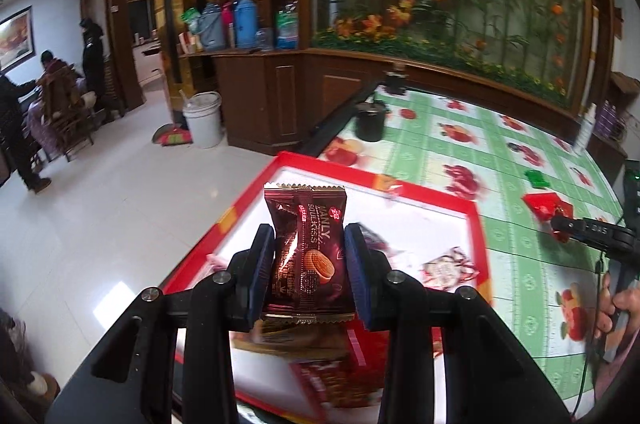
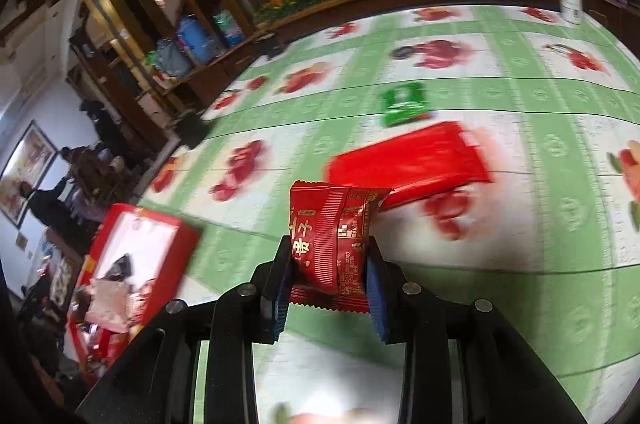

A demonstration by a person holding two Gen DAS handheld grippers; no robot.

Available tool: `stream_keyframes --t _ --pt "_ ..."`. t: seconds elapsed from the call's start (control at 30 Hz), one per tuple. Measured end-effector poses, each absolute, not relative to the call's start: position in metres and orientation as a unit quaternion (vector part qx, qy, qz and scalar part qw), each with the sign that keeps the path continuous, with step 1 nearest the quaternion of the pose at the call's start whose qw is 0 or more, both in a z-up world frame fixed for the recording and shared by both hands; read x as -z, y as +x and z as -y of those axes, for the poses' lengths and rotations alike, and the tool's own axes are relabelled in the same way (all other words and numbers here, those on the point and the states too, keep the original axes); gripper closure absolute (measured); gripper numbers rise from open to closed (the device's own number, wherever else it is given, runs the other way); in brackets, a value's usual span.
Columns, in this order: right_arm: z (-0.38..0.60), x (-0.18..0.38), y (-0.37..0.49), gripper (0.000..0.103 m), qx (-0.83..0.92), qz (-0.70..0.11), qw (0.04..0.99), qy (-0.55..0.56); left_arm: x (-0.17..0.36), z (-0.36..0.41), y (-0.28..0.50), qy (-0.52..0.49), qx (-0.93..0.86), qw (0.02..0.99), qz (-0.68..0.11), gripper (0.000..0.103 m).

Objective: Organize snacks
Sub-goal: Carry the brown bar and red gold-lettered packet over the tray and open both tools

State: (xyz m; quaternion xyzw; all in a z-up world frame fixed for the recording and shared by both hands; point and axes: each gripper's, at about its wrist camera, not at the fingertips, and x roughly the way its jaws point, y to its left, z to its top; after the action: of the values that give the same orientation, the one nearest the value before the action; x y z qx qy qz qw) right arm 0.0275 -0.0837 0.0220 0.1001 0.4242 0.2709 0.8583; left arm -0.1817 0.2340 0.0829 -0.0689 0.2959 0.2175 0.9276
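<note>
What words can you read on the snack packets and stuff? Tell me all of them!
"MANLY": on the dark brown packet held in the left gripper.
Smaller print below it: too blurred to read.
Gold characters on the red packet in the right gripper: too unclear to read.
Green packet: blurred.

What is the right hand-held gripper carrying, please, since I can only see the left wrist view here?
Observer: The right hand-held gripper is shut on a red packet with gold characters.
Operator: Thank you. Is it over the tray yet?
Observer: No. The red tray sits off to its left, and the packet hangs over the green tablecloth.
Operator: What remains on the cloth ahead of it?
Observer: A larger red packet lies just beyond, with a small green packet farther on.
</note>
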Motion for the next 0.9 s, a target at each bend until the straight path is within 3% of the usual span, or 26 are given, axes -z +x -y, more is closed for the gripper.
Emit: stream_keyframes --t 0.47,0.67,0.87,0.9 --pt "-0.027 -0.047 -0.022 0.07 -0.394 -0.399 0.821 0.105 -0.068 -0.255 -0.188 -0.077 -0.243 0.916 -0.31 0.069" --pt "-0.073 -0.041 -0.051 0.069 -0.443 -0.405 0.797 0.056 -0.06 -0.259 -0.183 -0.08 -0.249 0.911 -0.32 0.069" --pt "-0.101 -0.034 -0.087 0.066 -0.483 -0.401 0.778 -0.022 -0.055 -0.261 -0.179 -0.078 -0.27 0.902 -0.327 0.068" --pt "-0.102 -0.034 -0.09 0.059 -0.485 -0.401 0.777 -0.032 -0.054 -0.262 -0.179 -0.079 -0.271 0.901 -0.328 0.068"
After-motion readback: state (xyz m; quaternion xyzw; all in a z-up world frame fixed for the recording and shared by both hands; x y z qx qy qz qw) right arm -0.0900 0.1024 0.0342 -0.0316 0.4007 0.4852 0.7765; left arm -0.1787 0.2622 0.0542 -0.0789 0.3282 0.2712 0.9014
